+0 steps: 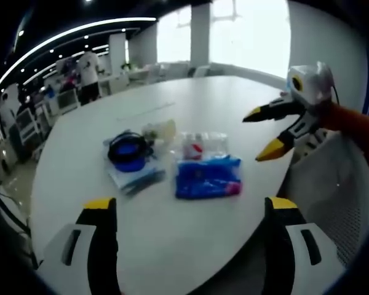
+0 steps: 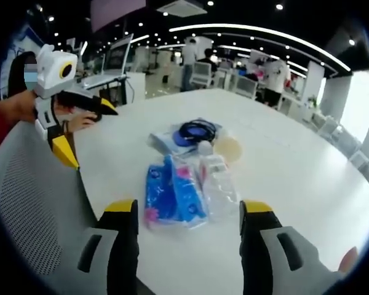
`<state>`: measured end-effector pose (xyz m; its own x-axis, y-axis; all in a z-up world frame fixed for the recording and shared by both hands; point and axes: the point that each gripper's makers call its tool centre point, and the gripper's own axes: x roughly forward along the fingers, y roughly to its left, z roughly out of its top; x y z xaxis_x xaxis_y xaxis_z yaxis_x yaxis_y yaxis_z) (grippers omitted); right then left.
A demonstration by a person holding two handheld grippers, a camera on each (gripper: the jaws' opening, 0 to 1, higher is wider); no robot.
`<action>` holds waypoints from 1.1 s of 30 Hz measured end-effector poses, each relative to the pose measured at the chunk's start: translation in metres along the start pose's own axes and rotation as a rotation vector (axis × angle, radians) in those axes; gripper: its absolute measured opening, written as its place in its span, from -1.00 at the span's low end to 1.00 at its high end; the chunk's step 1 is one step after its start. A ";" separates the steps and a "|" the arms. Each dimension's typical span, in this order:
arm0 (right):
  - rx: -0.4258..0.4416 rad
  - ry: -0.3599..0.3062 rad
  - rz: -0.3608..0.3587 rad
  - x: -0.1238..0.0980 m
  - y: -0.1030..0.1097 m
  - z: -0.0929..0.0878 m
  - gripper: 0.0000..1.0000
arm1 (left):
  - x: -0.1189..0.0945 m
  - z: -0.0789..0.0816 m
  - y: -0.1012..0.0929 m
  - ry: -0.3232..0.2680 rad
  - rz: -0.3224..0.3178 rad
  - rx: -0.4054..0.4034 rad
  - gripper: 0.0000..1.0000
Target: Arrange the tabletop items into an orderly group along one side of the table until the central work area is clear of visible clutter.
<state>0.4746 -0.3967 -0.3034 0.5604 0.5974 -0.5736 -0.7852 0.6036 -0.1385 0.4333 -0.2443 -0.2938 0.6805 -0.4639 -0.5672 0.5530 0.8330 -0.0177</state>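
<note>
My left gripper (image 1: 187,212) sits at the bottom of the left gripper view, black jaws w/ yellow tips spread wide apart, nothing between them. It's over the near edge of the big round white tabletop (image 1: 234,101).

Just above frame centre in that view is the clutter, bunched close together: a blue plastic packet w/ pink print (image 1: 208,178), a clear plastic bag w/ a red-and-white item inside (image 1: 200,145) touching its upper edge, and to the left a coil of dark cable on a blue round thing (image 1: 129,152) lying on a flat clear sleeve (image 1: 135,179). A pale yellowish round piece (image 1: 162,130) sits at the upper right of the coil.

At the right of that view my right gripper (image 1: 264,132) comes in, white body, yellow-tipped jaws parted and pointing left, clear of the items. Grey mesh chair back (image 1: 335,196) below it, lower right.

Right gripper view: my right gripper (image 2: 187,209) at bottom, jaws apart, holding nothing. Same group sits just above them at frame centre: blue packet (image 2: 169,196) on the left, clear bag (image 2: 218,184) touching it on the right, cable coil (image 2: 194,132) above both, pale round piece (image 2: 227,147) to the coil's right. Left gripper (image 2: 86,132) shows upper left, jaws open, off the tabletop edge, w/ the mesh chair (image 2: 37,203) below it.

Background is office desks and some people, too blurred for detail.
</note>
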 end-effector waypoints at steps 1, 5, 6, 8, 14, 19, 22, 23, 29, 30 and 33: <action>-0.004 0.000 0.004 0.001 0.001 0.001 0.30 | 0.000 0.000 0.000 -0.001 0.000 0.000 0.93; -0.005 0.002 0.026 0.005 0.002 0.004 0.18 | 0.000 0.001 0.001 -0.005 0.002 -0.004 0.93; -0.006 0.002 0.028 0.006 0.002 0.005 0.17 | 0.000 0.001 0.001 -0.006 0.002 -0.005 0.93; -0.015 0.005 0.032 0.009 0.002 0.007 0.17 | 0.000 0.001 0.001 -0.007 0.002 -0.007 0.93; -0.044 0.028 0.051 0.018 0.003 0.008 0.12 | 0.000 0.001 0.002 -0.009 0.003 -0.010 0.93; -0.055 0.050 0.083 0.026 0.006 0.006 0.07 | -0.001 0.002 0.003 -0.014 0.006 -0.016 0.93; -0.068 0.063 0.103 0.032 0.009 0.003 0.04 | -0.001 0.003 0.003 -0.016 0.008 -0.017 0.93; -0.070 0.069 0.108 0.034 0.009 0.002 0.04 | -0.001 0.003 0.003 -0.017 0.008 -0.018 0.93; -0.068 0.100 0.142 0.045 0.011 -0.004 -0.01 | -0.002 0.004 0.004 -0.026 0.010 -0.023 0.93; -0.072 0.103 0.144 0.047 0.012 -0.004 -0.02 | -0.002 0.005 0.004 -0.028 0.009 -0.023 0.94; -0.081 0.116 0.152 0.053 0.012 -0.006 -0.04 | -0.003 0.009 0.001 -0.046 0.000 -0.020 0.95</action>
<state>0.4932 -0.3616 -0.3402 0.4033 0.6108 -0.6814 -0.8796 0.4641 -0.1046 0.4364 -0.2447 -0.2853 0.7021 -0.4770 -0.5286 0.5435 0.8387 -0.0348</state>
